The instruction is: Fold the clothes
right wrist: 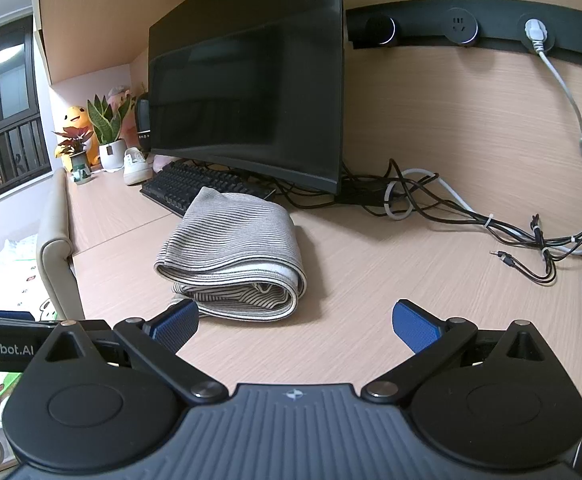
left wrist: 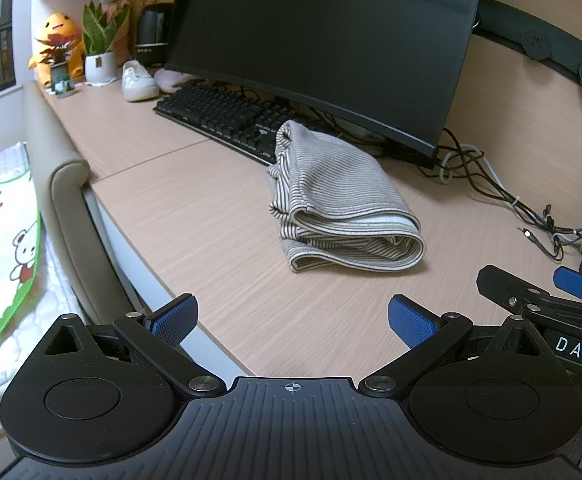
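Both claws, left claw (left wrist: 293, 322) and right claw (right wrist: 295, 326), gape empty; we'd pinch the soft, limp striped garment (left wrist: 339, 204) at its folded edge.

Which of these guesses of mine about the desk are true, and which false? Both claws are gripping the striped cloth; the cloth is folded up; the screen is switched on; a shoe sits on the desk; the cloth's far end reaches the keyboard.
1. Both grippers grip the striped garment. False: the left gripper and right gripper are open and empty.
2. The garment is folded. True: it lies in stacked layers.
3. The monitor is on. False: its screen is dark.
4. A white sneaker sits on the desk. True.
5. The garment's far end reaches the keyboard. True.
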`<control>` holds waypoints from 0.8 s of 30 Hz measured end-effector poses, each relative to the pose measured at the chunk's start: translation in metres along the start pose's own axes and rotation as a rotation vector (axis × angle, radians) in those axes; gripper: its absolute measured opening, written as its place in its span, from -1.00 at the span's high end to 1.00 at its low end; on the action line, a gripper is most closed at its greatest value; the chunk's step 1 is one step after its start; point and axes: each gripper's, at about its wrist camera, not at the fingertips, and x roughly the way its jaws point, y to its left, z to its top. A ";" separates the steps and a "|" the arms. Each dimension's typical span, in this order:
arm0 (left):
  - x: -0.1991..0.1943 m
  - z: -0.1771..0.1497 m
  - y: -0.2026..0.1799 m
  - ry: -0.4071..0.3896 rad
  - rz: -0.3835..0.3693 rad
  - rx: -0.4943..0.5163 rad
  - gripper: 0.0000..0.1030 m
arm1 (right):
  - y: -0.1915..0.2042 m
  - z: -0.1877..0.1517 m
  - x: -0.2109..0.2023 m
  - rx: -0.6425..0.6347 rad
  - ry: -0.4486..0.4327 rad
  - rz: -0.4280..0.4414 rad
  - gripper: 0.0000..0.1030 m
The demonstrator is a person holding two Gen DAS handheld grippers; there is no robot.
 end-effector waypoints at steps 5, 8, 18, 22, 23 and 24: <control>0.000 0.000 0.000 0.002 -0.002 0.004 -1.00 | -0.001 0.000 0.001 0.000 0.002 -0.001 -1.00; 0.001 -0.001 0.000 0.003 -0.001 0.003 -1.00 | -0.001 0.000 0.001 -0.001 0.004 0.000 -1.00; 0.000 -0.002 0.001 0.009 0.000 0.001 -1.00 | -0.001 -0.001 0.001 -0.003 0.010 0.002 -1.00; 0.001 -0.002 0.002 0.010 0.000 0.001 -1.00 | -0.002 -0.001 0.001 -0.003 0.011 0.003 -1.00; 0.001 -0.002 0.002 0.010 0.000 0.002 -1.00 | -0.002 -0.001 0.001 -0.003 0.011 0.004 -1.00; 0.001 -0.001 0.002 0.011 0.000 0.002 -1.00 | -0.002 -0.001 0.001 -0.003 0.012 0.004 -1.00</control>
